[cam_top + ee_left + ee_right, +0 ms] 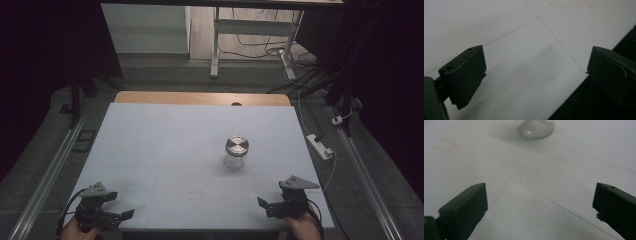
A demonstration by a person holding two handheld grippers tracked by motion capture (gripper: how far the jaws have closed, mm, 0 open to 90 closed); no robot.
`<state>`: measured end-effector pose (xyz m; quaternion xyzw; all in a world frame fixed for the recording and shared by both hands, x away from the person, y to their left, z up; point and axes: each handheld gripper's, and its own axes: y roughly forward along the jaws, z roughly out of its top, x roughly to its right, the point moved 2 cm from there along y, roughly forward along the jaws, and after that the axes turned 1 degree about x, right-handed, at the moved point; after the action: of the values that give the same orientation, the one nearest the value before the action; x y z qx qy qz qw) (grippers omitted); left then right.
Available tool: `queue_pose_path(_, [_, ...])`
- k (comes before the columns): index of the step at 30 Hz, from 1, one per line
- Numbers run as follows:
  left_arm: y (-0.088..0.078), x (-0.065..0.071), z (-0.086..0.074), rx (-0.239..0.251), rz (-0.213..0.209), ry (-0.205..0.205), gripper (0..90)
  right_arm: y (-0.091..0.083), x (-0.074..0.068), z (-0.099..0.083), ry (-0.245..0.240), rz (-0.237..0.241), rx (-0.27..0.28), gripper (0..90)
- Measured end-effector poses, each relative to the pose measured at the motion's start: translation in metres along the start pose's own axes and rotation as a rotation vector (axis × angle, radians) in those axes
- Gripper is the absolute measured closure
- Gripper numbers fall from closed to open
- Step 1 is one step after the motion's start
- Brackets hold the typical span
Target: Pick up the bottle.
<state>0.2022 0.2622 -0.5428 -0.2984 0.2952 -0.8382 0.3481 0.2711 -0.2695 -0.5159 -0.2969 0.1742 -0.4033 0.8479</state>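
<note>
A small clear glass jar (236,152) with a silver metal lid stands upright a little right of the table's middle. Its glass base (536,128) appears at the top of the right gripper view. My left gripper (120,206) rests at the front left corner of the white table top, open, with nothing between its jaws (536,72). At the front right, my right gripper (266,205) is open too and points left across the table; the jar stands well beyond it (539,205). A hand holds each gripper from below.
The white board (165,145) lies on a wooden table whose far edge (200,98) shows. A white power strip (320,146) and cables lie on the floor to the right. A metal desk frame (250,35) stands behind. Faint red marks (446,145) are on the board.
</note>
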Motion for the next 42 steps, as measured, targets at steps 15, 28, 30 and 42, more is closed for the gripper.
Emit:
queue_pose_path(15, [0.001, 0.006, 0.000, -0.016, -0.004, 0.052, 3.0, -0.007, -0.001, 0.006, 0.013, 0.034, 0.077, 0.1])
queue_pose_path(28, [-0.004, 0.006, -0.001, 0.039, 0.033, 0.089, 1.1, -0.003, -0.008, 0.016, -0.022, 0.073, 0.061, 0.0])
queue_pose_path(30, [-0.004, 0.007, -0.001, 0.043, 0.038, 0.092, 0.9, -0.002, -0.009, 0.017, -0.029, 0.078, 0.058, 0.0])
queue_pose_path(42, [-0.003, 0.010, 0.000, 0.054, 0.072, 0.148, 0.0, 0.007, -0.015, 0.029, -0.024, 0.142, 0.097, 0.0])
